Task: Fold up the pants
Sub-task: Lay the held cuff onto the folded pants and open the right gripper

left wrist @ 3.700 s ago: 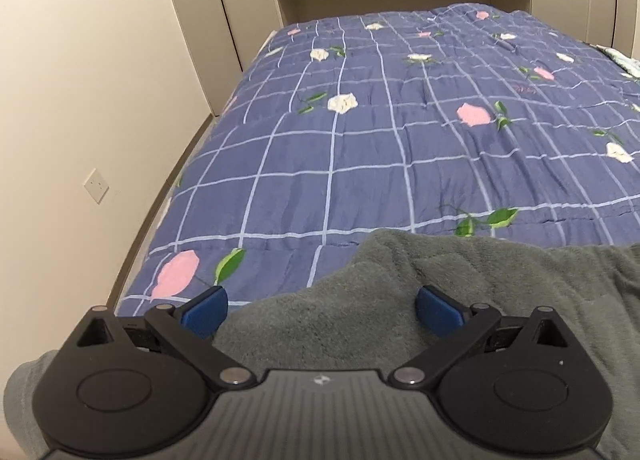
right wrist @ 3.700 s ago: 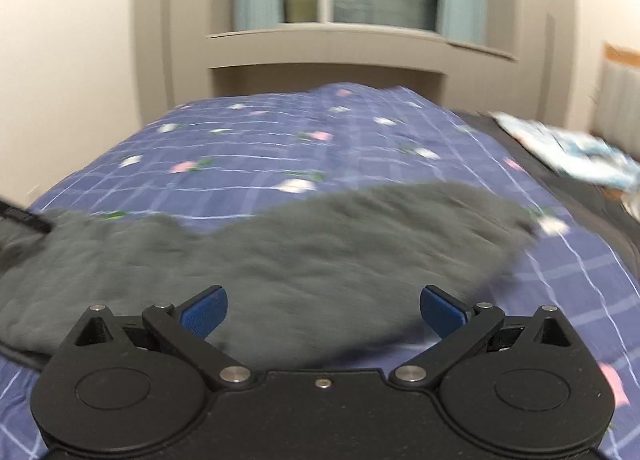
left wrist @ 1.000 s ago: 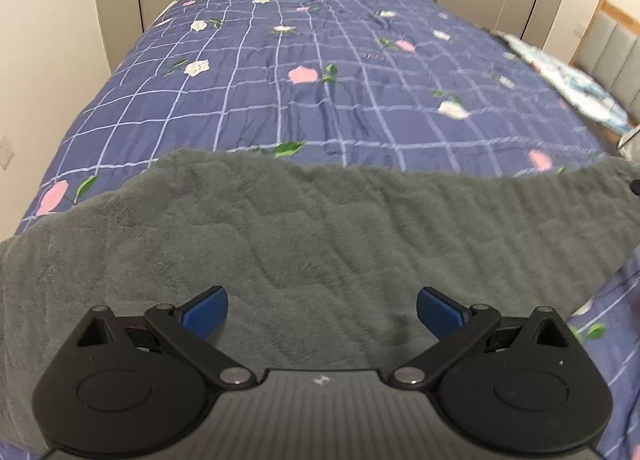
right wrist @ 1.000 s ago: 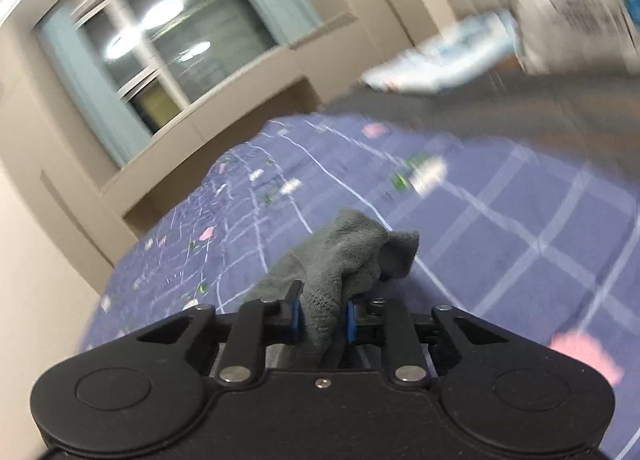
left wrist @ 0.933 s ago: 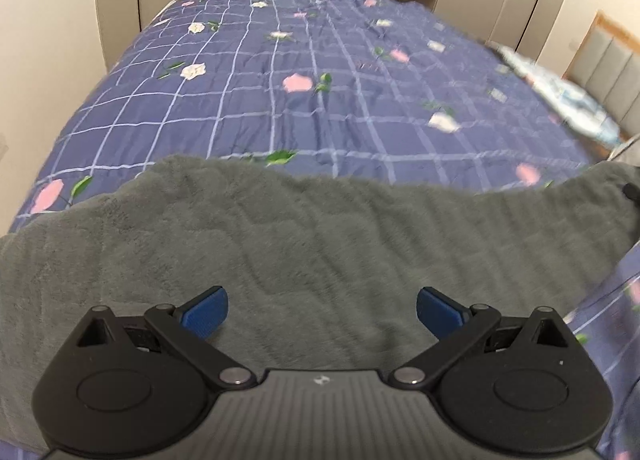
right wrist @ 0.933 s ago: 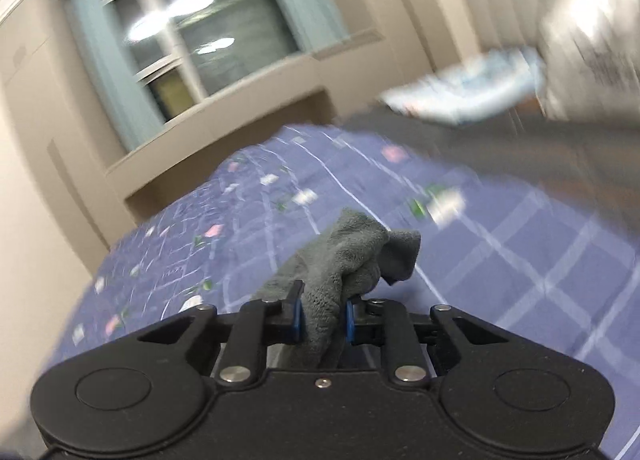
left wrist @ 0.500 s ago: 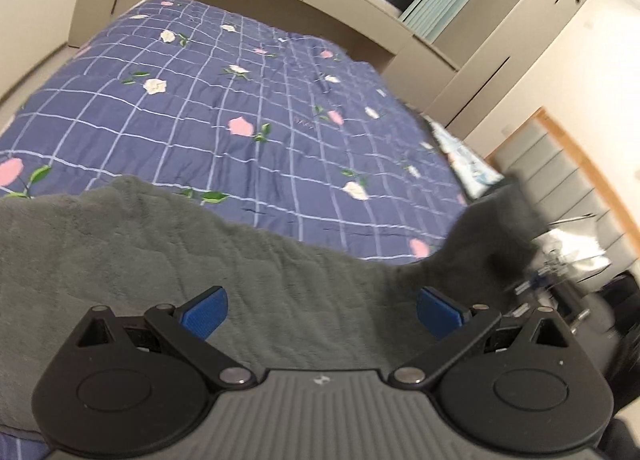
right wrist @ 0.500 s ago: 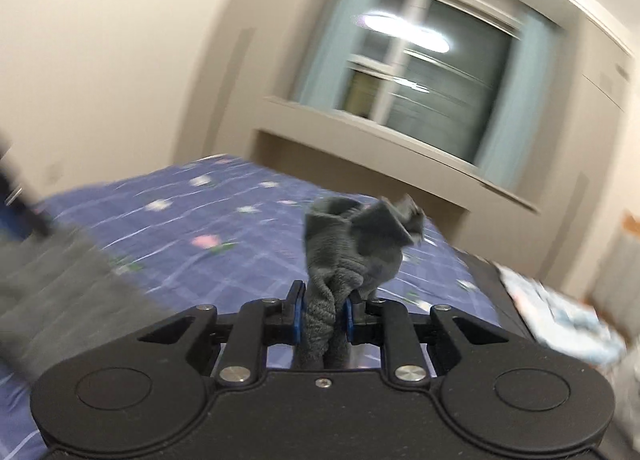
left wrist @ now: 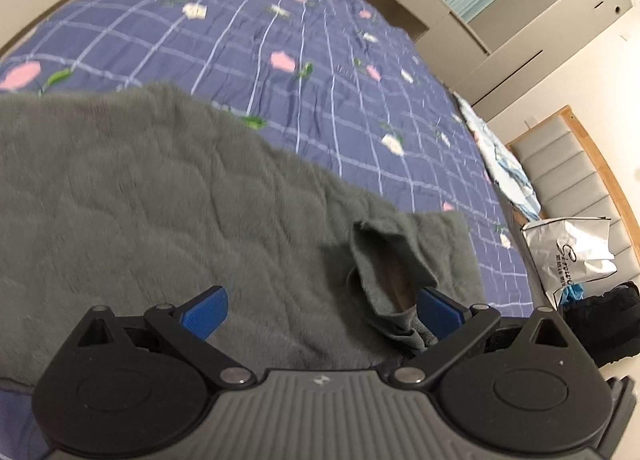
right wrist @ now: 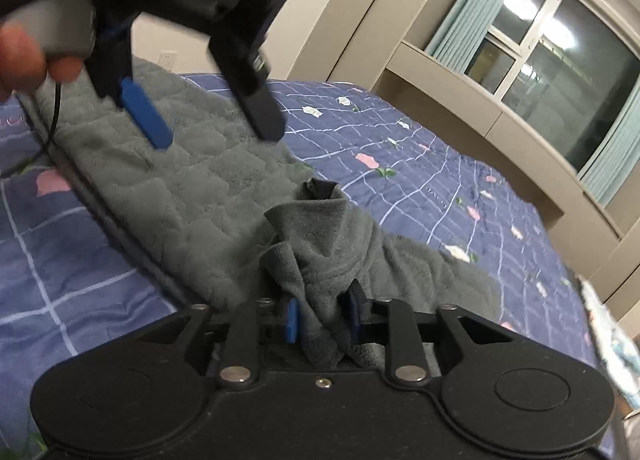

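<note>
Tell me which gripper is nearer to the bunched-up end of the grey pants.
Right. The right gripper is shut on the bunched end of the grey pants. The left gripper hangs open above the flat part, touching nothing.

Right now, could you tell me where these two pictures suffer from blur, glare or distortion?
Left wrist view: fisheye bends the bed; pants slightly soft. Right wrist view: left gripper is motion-blurred up close, lamp glare shows in the window, and the right gripper stays sharp.
</note>
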A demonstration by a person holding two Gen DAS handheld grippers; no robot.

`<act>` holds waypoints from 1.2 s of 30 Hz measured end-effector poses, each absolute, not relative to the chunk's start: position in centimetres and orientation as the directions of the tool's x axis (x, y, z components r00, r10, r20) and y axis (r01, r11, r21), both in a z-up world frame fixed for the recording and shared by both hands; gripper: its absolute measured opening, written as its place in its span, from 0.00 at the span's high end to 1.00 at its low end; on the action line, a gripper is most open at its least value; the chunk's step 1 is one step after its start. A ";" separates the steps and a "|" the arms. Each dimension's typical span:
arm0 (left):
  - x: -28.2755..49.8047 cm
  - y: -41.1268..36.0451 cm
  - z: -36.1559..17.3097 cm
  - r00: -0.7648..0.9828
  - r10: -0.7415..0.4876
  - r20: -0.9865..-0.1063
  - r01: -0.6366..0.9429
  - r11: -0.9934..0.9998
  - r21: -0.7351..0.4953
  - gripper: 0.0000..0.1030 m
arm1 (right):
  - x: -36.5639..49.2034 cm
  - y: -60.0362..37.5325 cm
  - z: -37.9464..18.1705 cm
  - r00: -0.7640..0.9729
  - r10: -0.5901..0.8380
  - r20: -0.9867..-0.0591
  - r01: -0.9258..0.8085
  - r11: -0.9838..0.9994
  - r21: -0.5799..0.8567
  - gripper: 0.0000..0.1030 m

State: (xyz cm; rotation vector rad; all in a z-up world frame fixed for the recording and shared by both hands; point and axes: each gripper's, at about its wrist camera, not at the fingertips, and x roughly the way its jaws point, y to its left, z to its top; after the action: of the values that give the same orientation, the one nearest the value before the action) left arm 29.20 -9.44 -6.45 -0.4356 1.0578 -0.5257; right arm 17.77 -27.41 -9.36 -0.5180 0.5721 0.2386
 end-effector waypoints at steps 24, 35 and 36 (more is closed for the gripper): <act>29.1 -9.3 -6.4 0.406 -0.601 -0.688 0.170 0.790 -0.589 0.01 | 14.2 -28.8 -3.9 0.882 0.165 -0.441 -0.317 0.900 -0.298 0.97; 29.0 -12.3 -7.5 0.368 -0.636 -0.678 0.181 0.765 -0.619 0.01 | 13.4 -28.8 -6.7 0.842 0.171 -0.511 -0.322 0.920 -0.224 0.75; 29.0 -12.6 -7.6 0.368 -0.633 -0.681 0.181 0.767 -0.616 0.01 | 13.1 -29.1 -6.4 0.847 0.175 -0.503 -0.317 0.924 -0.213 0.71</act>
State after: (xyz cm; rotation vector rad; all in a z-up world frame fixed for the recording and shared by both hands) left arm 29.02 -12.56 -7.61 -0.4856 1.0751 -0.5498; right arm 13.10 -29.12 -6.39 -0.2959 0.4979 0.2632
